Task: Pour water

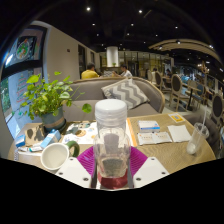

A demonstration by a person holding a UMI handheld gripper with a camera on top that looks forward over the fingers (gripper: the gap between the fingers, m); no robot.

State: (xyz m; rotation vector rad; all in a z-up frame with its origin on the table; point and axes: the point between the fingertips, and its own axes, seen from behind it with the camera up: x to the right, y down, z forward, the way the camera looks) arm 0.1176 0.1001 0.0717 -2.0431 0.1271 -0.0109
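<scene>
Wooden table [160,152]; gripper [112,166] clamps clear ribbed bottle [112,140]

Café or restaurant: sofa [128,96], dining chairs [180,88], spot-lit ceiling [120,15], wooden table [170,152].

A round wooden table [170,152] carries the things. A potted leafy plant [46,100] stands on its near-left part, with a white cup [55,156] in front of it near the fingers. Toward the middle-right lies an open booklet [162,133], perhaps a menu. A tall glass with a straw [197,139] stands at the far right edge.
</scene>
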